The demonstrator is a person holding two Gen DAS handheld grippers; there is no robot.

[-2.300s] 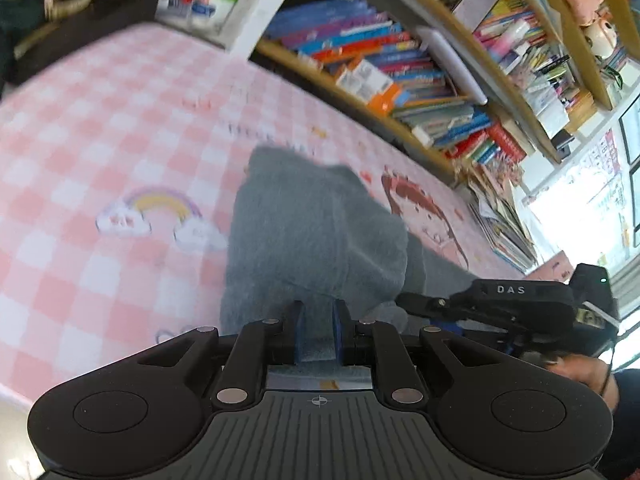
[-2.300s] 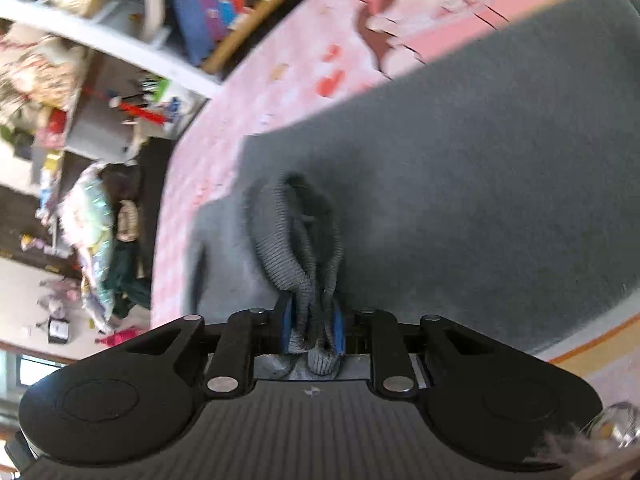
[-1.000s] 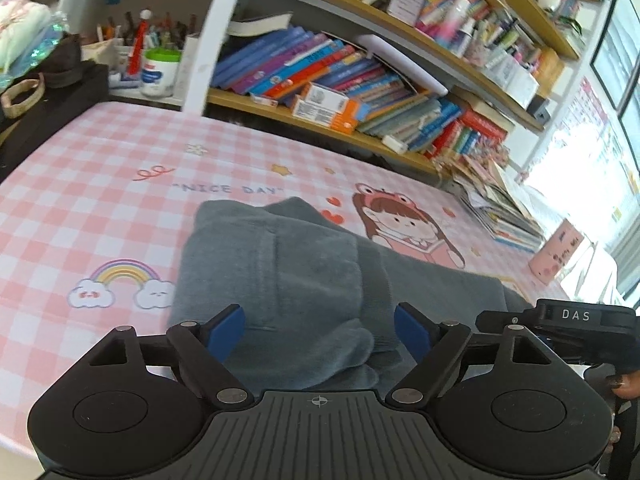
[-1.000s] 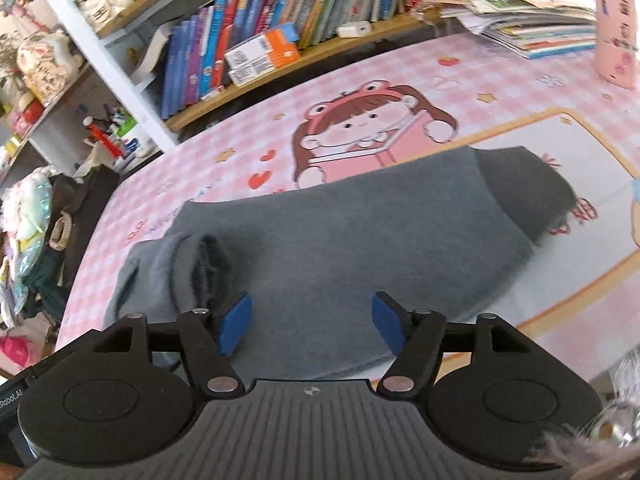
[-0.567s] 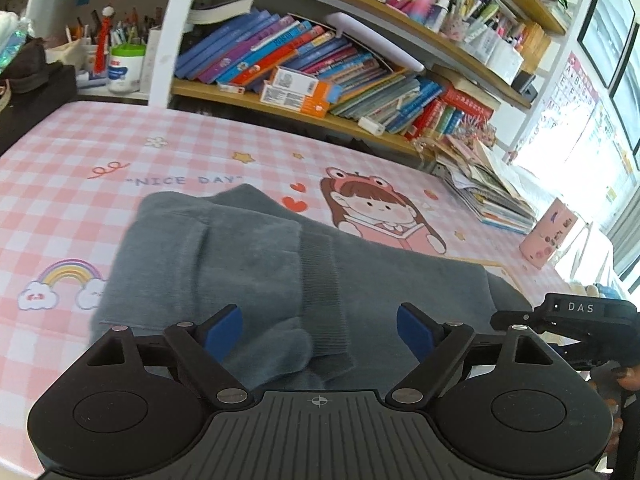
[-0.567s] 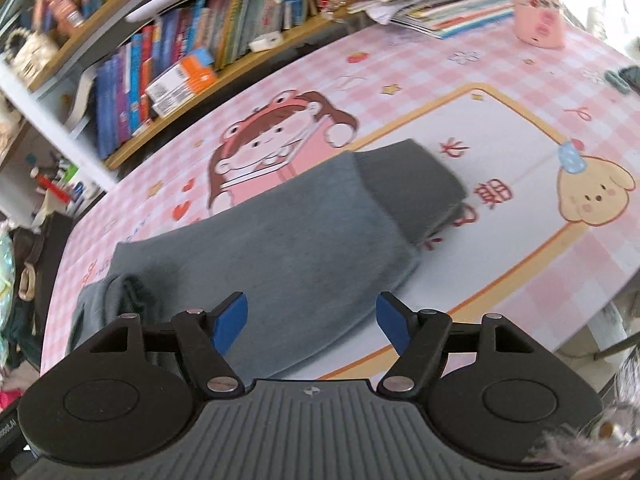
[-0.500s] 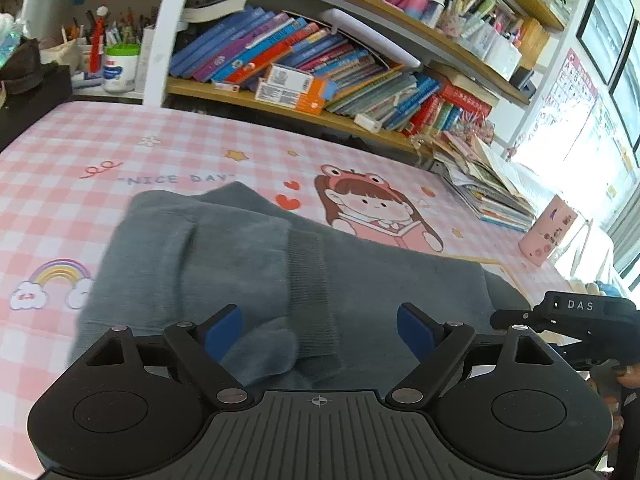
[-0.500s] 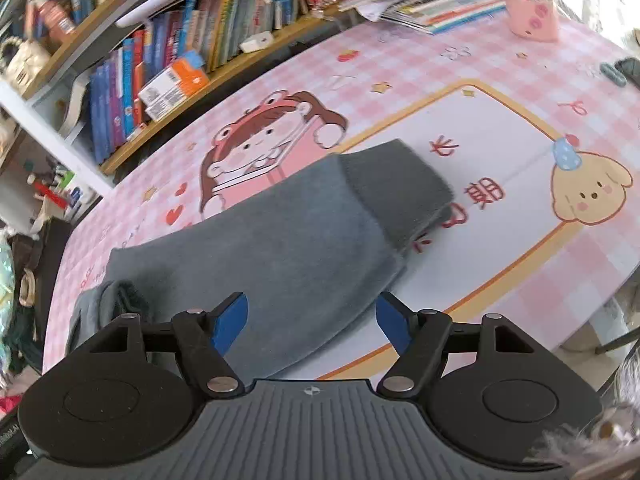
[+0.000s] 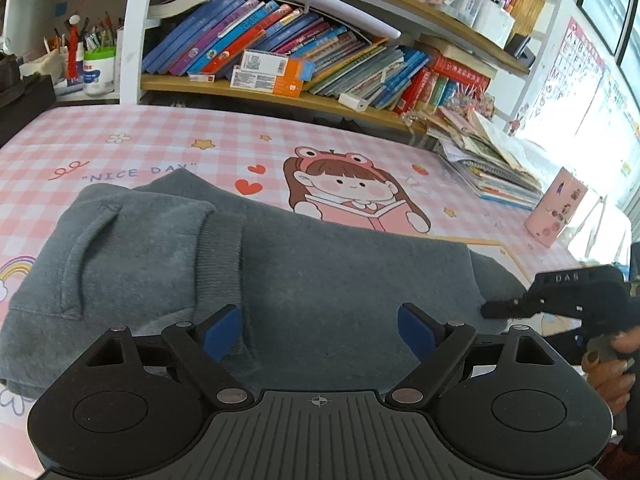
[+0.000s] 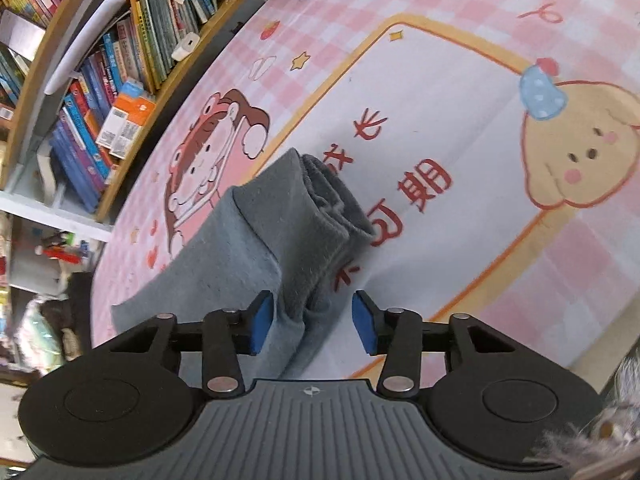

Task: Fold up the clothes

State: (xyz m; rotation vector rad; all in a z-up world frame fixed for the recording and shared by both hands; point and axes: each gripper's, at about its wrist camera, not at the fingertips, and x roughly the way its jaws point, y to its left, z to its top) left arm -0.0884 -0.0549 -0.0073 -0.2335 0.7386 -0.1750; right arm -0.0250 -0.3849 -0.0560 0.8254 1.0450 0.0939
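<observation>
A grey sweat garment (image 9: 320,264) lies lengthwise on the pink checked tablecloth (image 9: 160,136). Its left end is folded over, with a ribbed band (image 9: 218,256) on top. My left gripper (image 9: 320,328) hovers open over the garment's near edge, with nothing between its pads. My right gripper (image 10: 312,320) is at the garment's right end (image 10: 260,240), rolled and pointing down. Its jaws are closing, with a ridge of grey fabric just behind the cuff (image 10: 336,200) standing between the blue pads. A gap still shows at the right pad. In the left wrist view the right gripper (image 9: 492,310) touches the garment's right end.
Bookshelves (image 9: 280,60) packed with books run along the table's far side. A stack of magazines (image 9: 492,168) and a pink cup (image 9: 556,212) stand at the back right. A hand (image 9: 608,368) holds the right gripper at the table's near right edge.
Both grippers let go of the fabric they were shut on and slid right along the garment. The right gripper rolled, dropped to the cuff end, and its jaws narrowed around the fabric.
</observation>
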